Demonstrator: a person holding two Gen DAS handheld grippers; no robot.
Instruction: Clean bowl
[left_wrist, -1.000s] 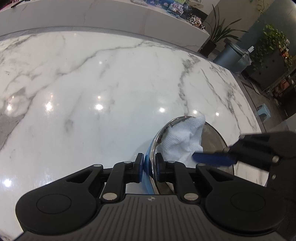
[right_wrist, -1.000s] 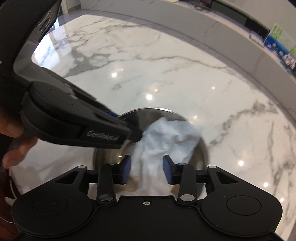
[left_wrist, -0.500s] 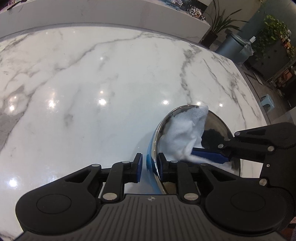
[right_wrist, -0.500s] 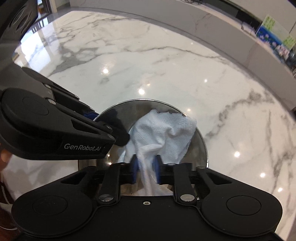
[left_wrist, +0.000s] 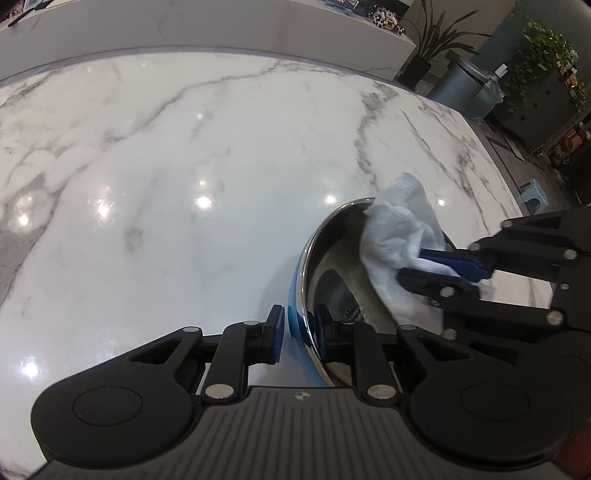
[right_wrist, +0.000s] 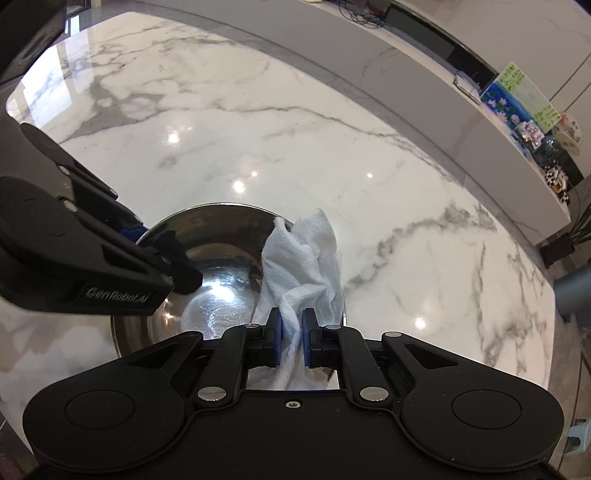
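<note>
There is one bowl (right_wrist: 207, 266), one white cloth (right_wrist: 306, 266) and two tools. The shiny metal bowl sits on the white marble counter (left_wrist: 166, 184), near its right edge in the left tool's view. The left tool (left_wrist: 300, 330) is closed on the bowl's rim, one blue pad outside and one inside. The right tool (right_wrist: 291, 338) has just been closing, and now it pinches the cloth tight between its blue pads. The cloth hangs into the bowl on its right side and pokes up over the rim. The near part of the bowl is hidden behind both tools, so its bottom is only partly seen. The bowl looks blue on the outside, but only a thin strip of that shows. Far off there are some plants (left_wrist: 546, 48) and one gray bin (left_wrist: 461, 88), all small and hard to make out.
</note>
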